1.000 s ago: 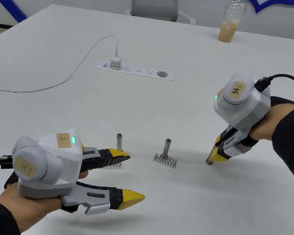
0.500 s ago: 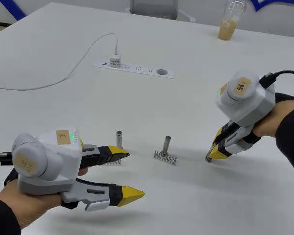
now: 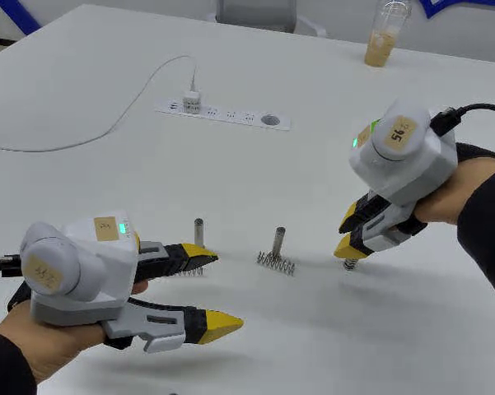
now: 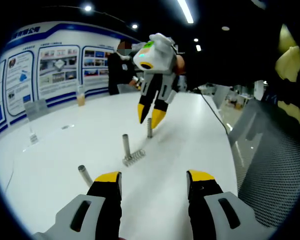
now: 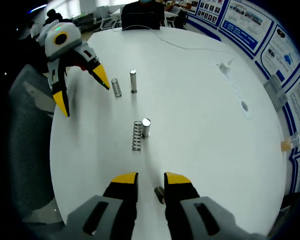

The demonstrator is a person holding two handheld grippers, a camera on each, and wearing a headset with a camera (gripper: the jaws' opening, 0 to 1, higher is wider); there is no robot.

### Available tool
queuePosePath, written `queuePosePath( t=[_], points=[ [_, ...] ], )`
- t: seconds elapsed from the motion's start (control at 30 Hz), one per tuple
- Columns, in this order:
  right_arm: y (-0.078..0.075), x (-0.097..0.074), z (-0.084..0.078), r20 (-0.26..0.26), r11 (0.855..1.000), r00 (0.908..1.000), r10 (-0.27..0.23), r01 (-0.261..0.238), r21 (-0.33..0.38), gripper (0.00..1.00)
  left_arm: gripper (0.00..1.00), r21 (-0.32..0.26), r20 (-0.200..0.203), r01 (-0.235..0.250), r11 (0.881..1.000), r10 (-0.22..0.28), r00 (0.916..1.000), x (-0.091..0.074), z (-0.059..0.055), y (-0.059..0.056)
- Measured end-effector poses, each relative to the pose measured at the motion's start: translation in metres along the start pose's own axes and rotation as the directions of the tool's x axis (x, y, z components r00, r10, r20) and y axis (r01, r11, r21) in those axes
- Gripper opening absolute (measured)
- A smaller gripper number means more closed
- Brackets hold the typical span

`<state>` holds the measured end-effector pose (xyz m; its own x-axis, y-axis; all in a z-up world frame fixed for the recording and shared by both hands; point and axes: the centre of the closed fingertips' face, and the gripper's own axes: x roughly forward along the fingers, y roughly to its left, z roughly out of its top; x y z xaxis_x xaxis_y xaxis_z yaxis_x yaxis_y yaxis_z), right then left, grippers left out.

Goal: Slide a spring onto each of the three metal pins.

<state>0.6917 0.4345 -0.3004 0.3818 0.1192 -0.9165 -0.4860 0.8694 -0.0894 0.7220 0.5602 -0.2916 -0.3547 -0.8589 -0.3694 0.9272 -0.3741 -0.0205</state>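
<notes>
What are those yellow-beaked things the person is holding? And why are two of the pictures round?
They are grabbing tools, one in each hand; the yellow tips are their jaws. The wide picture comes from a camera on the person's head, looking down at the table. Each round picture comes from a camera riding on one tool. The left gripper and the right gripper are both open, holding nothing. Three metal pins stand on the table: the first pin, the middle pin, and the third pin between the right gripper's jaws, which seems to wear a spring. One loose spring lies by the middle pin, a second spring by the first pin.
</notes>
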Motion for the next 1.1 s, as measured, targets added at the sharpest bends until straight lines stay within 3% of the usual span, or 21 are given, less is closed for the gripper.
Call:
queuePosePath(
  t=[0.33,0.6,1.1],
  points=[
    [0.015,0.022,0.020,0.033,0.999,0.9984,0.047,-0.047,-0.001,0.18,0.53,-0.003,0.004,-0.006,1.000,0.006,1.0000,-0.001,0.000,0.001],
    [0.020,0.042,0.022,0.039,0.997,0.9965,0.074,-0.074,0.009,0.16,0.52,-0.006,0.004,-0.005,1.000,0.005,1.0000,-0.001,0.001,0.001],
    [0.021,0.059,0.025,0.034,0.996,0.9953,0.091,-0.091,0.013,0.13,0.52,-0.011,-0.001,-0.008,1.000,0.008,1.0000,-0.001,-0.001,0.002]
  ],
)
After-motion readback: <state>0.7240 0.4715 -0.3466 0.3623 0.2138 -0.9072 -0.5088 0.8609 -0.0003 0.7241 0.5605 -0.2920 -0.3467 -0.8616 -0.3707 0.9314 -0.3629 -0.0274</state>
